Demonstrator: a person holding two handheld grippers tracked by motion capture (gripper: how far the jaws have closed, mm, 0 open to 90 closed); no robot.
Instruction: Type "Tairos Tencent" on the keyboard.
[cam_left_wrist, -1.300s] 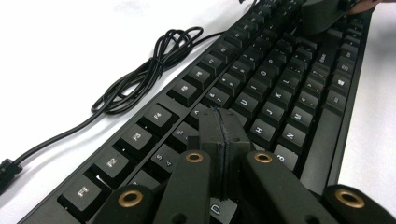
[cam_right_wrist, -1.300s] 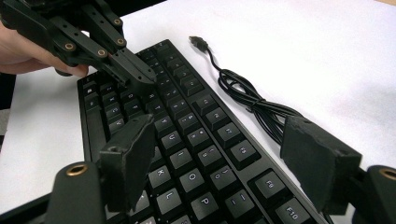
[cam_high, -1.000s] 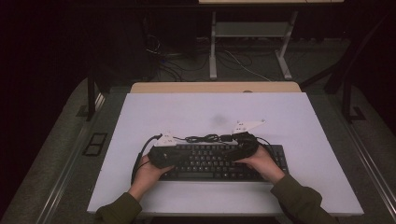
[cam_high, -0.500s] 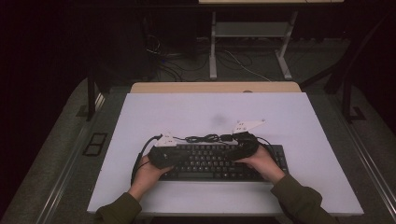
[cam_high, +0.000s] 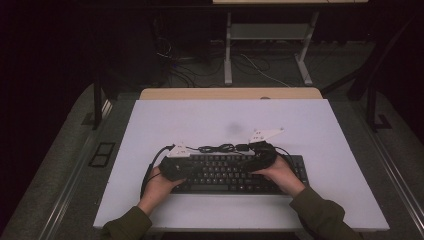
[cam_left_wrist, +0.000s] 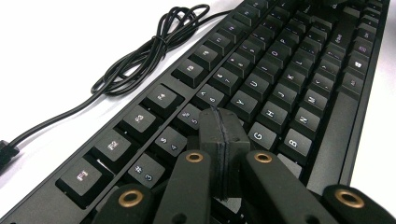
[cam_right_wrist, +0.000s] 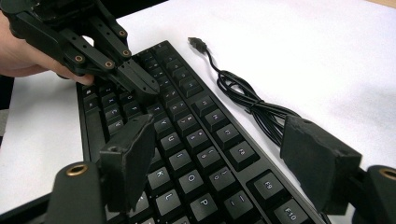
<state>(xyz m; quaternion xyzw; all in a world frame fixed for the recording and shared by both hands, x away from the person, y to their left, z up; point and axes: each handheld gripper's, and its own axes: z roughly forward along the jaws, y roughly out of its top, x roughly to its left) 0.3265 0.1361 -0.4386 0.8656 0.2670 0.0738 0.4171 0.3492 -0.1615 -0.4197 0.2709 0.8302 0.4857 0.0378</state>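
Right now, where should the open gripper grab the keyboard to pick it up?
Probably the keyboard's thin right end, coming in level from the right. It lies flat on the table, so only its low edges offer a pinch. The right gripper stands open above the keys; the cable lies behind, clear of that end.

high view: above the near side, facing forward-down, far | left gripper view: low, close, along the keyboard (cam_left_wrist: 261, 88) | right gripper view: close, opposite way | shared: keyboard, its coiled cable (cam_right_wrist: 252, 109)
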